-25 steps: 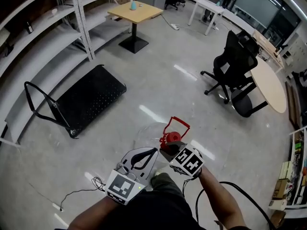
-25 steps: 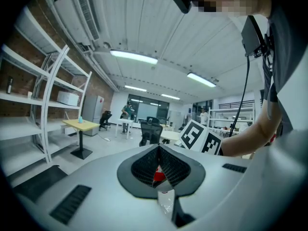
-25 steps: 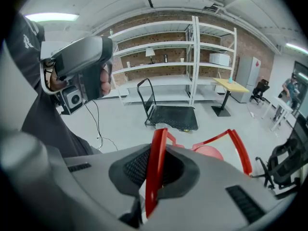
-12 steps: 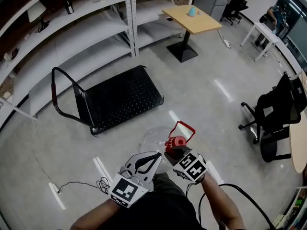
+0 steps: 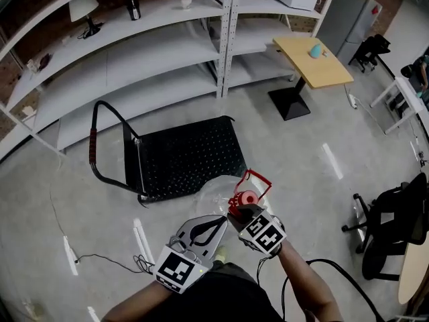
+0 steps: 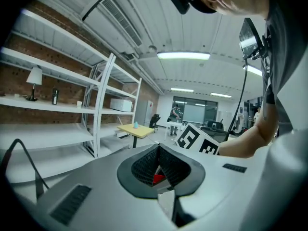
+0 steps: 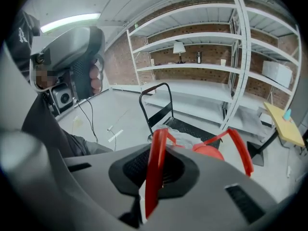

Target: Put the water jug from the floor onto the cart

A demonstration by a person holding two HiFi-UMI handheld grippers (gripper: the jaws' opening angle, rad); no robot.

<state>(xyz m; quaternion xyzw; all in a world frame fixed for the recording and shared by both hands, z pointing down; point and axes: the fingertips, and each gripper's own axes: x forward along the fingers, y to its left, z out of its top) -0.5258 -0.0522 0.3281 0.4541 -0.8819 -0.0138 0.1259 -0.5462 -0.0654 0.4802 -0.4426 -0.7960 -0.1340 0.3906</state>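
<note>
Right gripper view | right hand-held gripper [image 7: 153,179] clamped on jug handle [image 7: 157,146]

Place: an open office or lab with a storage side.
Storage: long white shelves [image 5: 134,59] stand against a brick wall [image 7: 192,52], mostly bare, with a lamp [image 5: 84,7] on top.
Floor: the polished concrete floor [image 5: 301,173] has loose cables [image 5: 100,263] and a flat cart [image 5: 191,156] on it.
Office side: a small yellow counter [image 5: 312,62] and a black swivel chair [image 5: 389,223].
Ceiling: strip lights [image 6: 183,56] on white panels.
</note>
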